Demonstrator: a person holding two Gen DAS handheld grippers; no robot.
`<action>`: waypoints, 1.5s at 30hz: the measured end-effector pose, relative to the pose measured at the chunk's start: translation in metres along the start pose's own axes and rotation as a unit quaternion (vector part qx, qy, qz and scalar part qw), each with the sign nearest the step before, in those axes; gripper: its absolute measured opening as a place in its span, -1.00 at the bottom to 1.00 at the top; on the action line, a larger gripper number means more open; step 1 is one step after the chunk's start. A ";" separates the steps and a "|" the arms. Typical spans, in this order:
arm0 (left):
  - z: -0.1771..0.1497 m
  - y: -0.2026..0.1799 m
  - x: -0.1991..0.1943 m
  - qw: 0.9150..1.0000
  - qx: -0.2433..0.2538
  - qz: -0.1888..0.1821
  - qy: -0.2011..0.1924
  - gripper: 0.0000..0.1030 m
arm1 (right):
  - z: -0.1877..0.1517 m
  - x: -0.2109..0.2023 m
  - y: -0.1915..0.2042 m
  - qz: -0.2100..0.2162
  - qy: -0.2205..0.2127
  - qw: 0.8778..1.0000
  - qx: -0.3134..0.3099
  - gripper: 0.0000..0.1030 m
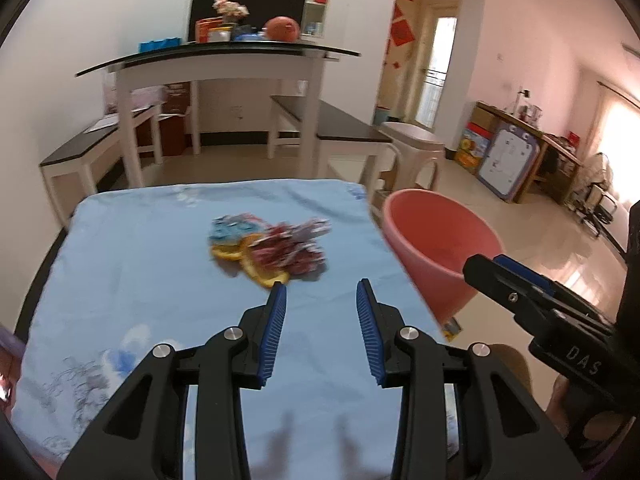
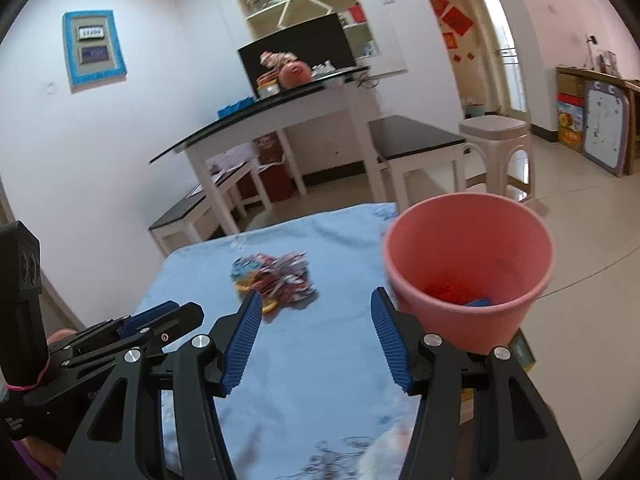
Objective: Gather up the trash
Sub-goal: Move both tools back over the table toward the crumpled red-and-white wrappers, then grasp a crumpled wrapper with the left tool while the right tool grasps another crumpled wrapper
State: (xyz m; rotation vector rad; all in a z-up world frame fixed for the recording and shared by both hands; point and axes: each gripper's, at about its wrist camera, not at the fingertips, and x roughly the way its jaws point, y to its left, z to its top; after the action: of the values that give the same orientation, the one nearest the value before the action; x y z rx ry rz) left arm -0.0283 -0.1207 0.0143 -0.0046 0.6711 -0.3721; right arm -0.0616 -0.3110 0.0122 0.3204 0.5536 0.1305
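Both claws, left gripper and right gripper, are hovering empty with jaws parted while I'm lining them up short of the trash pile, pink bin waiting right of it.

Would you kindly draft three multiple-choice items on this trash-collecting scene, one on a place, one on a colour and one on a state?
1. Where does the pile of wrappers lie?
A. On the blue cloth
B. On the floor
C. On the stool

2. What colour is the bin?
A. Green
B. Pink
C. White

3. What is between the left gripper fingers?
A. A wrapper
B. The bin's rim
C. Nothing

Answers: 1 A, the pile sits mid-cloth in both views. 2 B, its wall and inside are pink. 3 C, the blue pads stand apart with only cloth seen beyond them.
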 end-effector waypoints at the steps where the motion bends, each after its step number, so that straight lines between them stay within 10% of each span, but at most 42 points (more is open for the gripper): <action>1: -0.001 0.002 0.000 1.000 -0.003 0.003 -0.001 -0.28 | 0.000 0.002 0.006 0.002 0.003 1.000 -0.004 0.10; 45: 0.034 0.147 0.082 0.997 -0.055 -0.009 0.048 -0.28 | 0.009 0.140 0.022 0.000 0.102 0.995 0.004 0.43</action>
State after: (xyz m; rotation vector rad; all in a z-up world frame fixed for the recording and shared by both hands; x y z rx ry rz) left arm 0.1012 -0.0157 -0.0266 -0.0984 0.7863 -0.3543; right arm 0.0602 -0.2637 -0.0424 0.3169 0.7574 0.1616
